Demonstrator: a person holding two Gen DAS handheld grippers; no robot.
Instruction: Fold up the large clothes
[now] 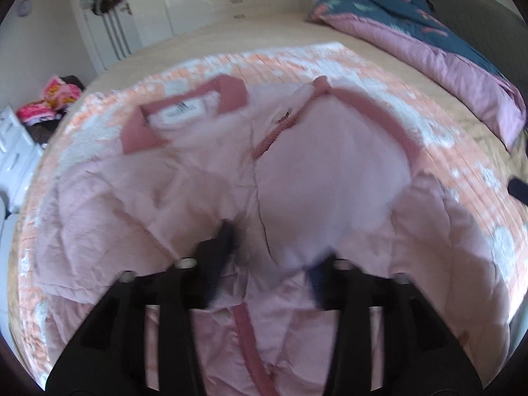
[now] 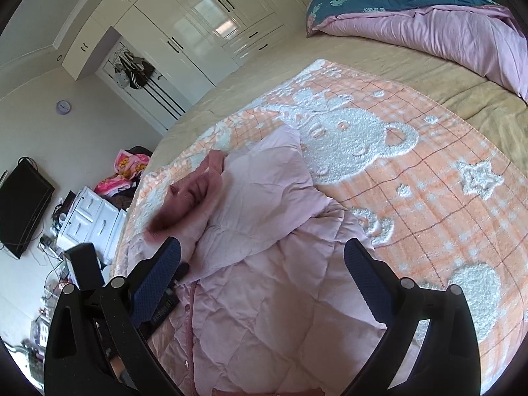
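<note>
The left hand-held gripper (image 1: 270, 247) hangs with jaws parted, pink jacket (image 1: 204, 178) fabric bunched between them, unpinched. The right hand-held gripper (image 2: 264, 257) is spread wide, holding nothing; the jacket lies just beneath and ahead, on the blanket (image 2: 429, 178).

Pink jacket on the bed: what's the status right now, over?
Both grippers' jaws open, empty, left, right. Pink jacket lies on orange blanket, fold unfinished. Nothing in the way.

the left wrist view is smeared by motion, so the jacket's (image 1: 204, 178) label (image 1: 180, 114) cannot be read. the jacket's lower part runs off the bottom edge in both views.
</note>
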